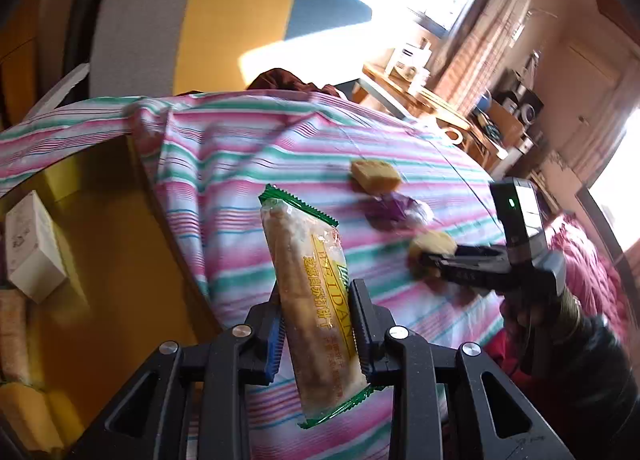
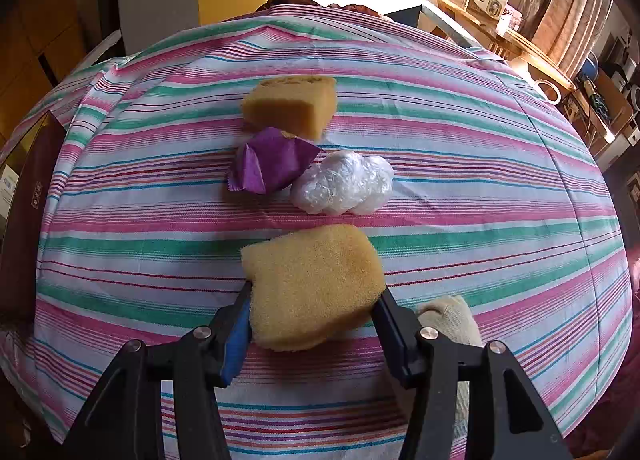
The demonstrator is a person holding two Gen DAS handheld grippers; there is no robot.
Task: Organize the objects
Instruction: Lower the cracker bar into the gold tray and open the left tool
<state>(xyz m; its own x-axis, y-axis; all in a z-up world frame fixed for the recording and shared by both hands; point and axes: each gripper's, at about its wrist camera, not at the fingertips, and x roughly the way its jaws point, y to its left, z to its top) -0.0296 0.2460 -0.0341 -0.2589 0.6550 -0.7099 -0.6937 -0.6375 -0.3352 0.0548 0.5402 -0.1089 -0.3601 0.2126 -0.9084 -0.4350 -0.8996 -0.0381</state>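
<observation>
Two grippers, each gripping one item, work over a striped cloth (image 2: 500,164) covering the worktop. Left gripper (image 1: 316,324): its fingers are clenched on a cracker pack (image 1: 312,300), which stands nearly upright between them, green-edged top poking well above the tips and bottom end hanging below, lifted clear of the cloth. Right gripper (image 2: 314,320): its fingers clamp a sponge (image 2: 312,284) by its two sides, most of the block jutting forward past the tips; it points steeply down at the cloth. Beyond it lie a purple wrapper (image 2: 272,166), a wad of clear film (image 2: 344,184) touching it, and a second sponge (image 2: 290,106) behind. A yellow box (image 1: 96,244) sits at the left.
</observation>
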